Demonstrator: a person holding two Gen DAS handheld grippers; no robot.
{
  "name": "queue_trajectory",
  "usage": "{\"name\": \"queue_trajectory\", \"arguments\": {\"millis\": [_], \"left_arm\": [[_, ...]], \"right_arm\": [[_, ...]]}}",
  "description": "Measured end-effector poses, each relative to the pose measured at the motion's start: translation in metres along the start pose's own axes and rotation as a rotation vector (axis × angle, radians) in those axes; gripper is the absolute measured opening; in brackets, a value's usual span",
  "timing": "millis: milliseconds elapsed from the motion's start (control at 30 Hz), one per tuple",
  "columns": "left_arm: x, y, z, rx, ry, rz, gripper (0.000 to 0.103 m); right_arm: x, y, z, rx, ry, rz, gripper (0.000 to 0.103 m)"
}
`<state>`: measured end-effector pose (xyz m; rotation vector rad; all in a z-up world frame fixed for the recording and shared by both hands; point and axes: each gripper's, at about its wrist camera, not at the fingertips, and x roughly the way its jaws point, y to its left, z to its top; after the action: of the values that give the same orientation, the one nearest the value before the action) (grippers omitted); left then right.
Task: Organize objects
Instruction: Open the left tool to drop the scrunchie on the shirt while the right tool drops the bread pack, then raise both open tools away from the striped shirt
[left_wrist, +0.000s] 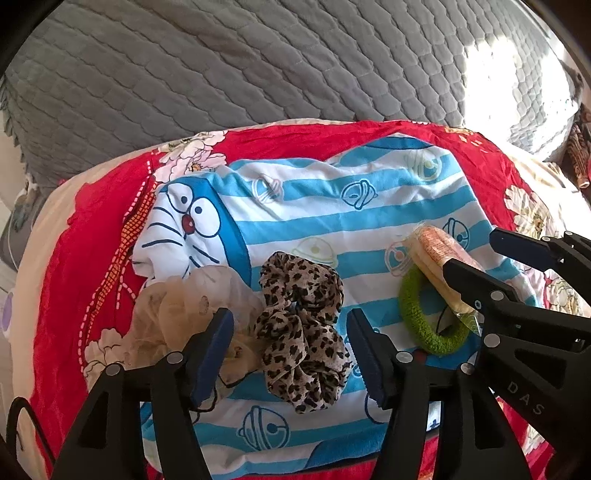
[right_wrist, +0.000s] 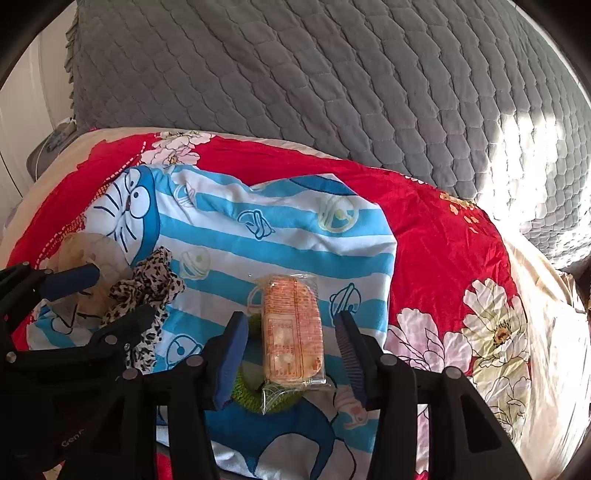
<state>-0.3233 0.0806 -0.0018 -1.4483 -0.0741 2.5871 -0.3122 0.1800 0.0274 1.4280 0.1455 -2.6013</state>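
A leopard-print scrunchie lies on a blue-striped cartoon cloth, between the fingers of my left gripper, which is open with a gap on each side. A sheer beige scrunchie sits just left of it. In the right wrist view, a clear-wrapped orange snack packet rests partly on a green knitted hair tie. My right gripper straddles the packet, open, its pads apart from the wrapper. The left wrist view shows the same packet and green tie beside the right gripper.
The striped cloth is spread over a red floral blanket on a rounded cushion. A grey quilted cover fills the background, sunlit at the right. The left gripper crowds the lower left of the right wrist view.
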Motion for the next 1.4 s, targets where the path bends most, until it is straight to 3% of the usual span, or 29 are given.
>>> {"name": "queue_trajectory", "arguments": {"millis": [733,1400], "left_arm": [[-0.030,0.000,0.003,0.010,-0.021,0.005,0.073],[-0.065,0.008,0.003,0.020,-0.052,0.019,0.073]], "right_arm": [[-0.032,-0.008,0.009,0.039,-0.039,0.004,0.060],[-0.072,-0.010,0.015,0.045,-0.084,-0.014,0.061]]}}
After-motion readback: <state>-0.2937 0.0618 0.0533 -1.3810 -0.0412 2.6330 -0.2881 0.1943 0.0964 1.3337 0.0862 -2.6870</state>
